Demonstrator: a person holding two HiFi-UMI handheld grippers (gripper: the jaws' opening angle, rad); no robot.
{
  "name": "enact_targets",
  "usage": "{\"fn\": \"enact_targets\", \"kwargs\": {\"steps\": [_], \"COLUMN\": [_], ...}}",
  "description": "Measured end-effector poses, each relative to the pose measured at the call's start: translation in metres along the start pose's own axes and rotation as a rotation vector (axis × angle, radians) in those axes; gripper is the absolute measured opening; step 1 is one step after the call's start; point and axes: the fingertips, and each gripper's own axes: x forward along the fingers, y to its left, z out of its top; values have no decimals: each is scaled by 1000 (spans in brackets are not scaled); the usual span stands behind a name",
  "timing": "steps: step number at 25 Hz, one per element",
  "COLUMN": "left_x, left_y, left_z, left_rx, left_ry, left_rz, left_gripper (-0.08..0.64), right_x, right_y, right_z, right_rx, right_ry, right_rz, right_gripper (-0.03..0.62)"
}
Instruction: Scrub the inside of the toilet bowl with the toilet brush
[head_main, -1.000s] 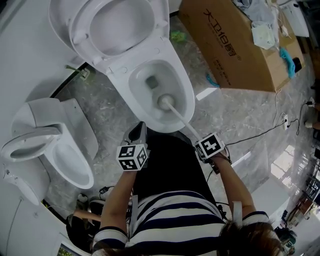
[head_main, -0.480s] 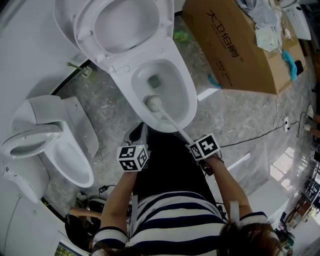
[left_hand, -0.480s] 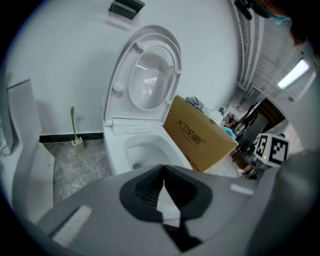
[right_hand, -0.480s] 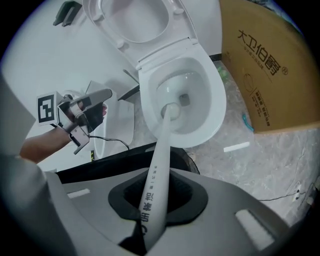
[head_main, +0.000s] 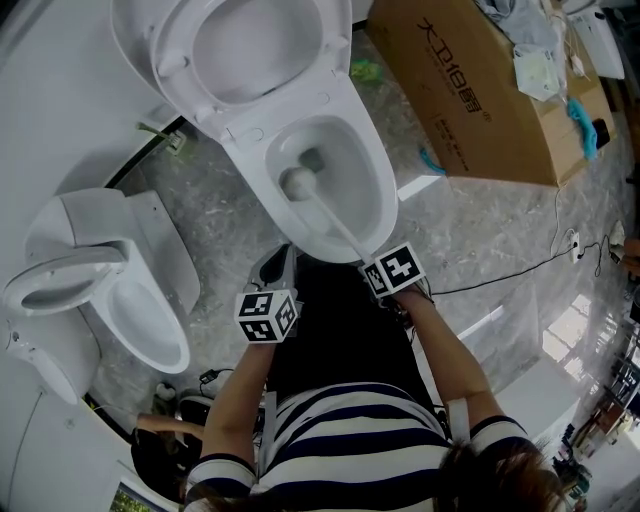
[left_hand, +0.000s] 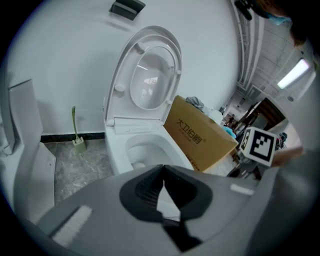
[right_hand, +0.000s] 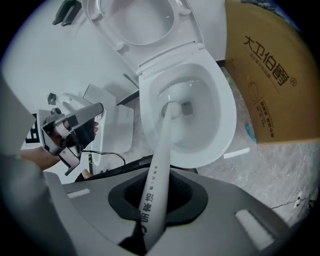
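The white toilet bowl (head_main: 375, 200) stands open, with its lid (head_main: 240, 50) raised behind it. My right gripper (head_main: 375, 272) is shut on the white handle (right_hand: 157, 170) of the toilet brush, just off the bowl's near rim. The brush head (head_main: 298, 182) is down inside the bowl, beside the drain hole; in the right gripper view the brush head (right_hand: 172, 109) rests on the bowl's inner wall. My left gripper (head_main: 277, 264) hovers to the left of the right one, near the bowl's front edge, shut and holding nothing. In the left gripper view the bowl (left_hand: 145, 150) lies straight ahead.
A second white toilet (head_main: 110, 300) stands on the left. A large cardboard box (head_main: 470, 90) lies right of the bowl, with clutter on it. A black cable (head_main: 520, 265) runs across the grey marble floor at right. The person's dark trousers sit just below the bowl.
The brush head has swept left and farther into the bowl, toward the drain. My right gripper has moved left and nearer the rim. The left gripper has stayed put.
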Motion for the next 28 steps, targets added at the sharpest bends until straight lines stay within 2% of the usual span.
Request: {"fn": "enact_targets", "kwargs": {"steps": [11, 21, 28], "left_x": [-1, -5, -2], "left_y": [3, 12, 9], "left_z": [7, 7, 25], "left_rx": [14, 5, 49], "left_ry": [-9, -13, -51], "left_rz": [9, 35, 48], "left_gripper": [0, 0, 0], "right_x": [2, -14, -18], "right_y": [-6, -1, -9], "right_z": [16, 32, 57], "right_rx": [-17, -82, -138], "right_ry": [-53, -124, -129], "right_rz": [-26, -57, -106], "right_gripper": [57, 57, 57]}}
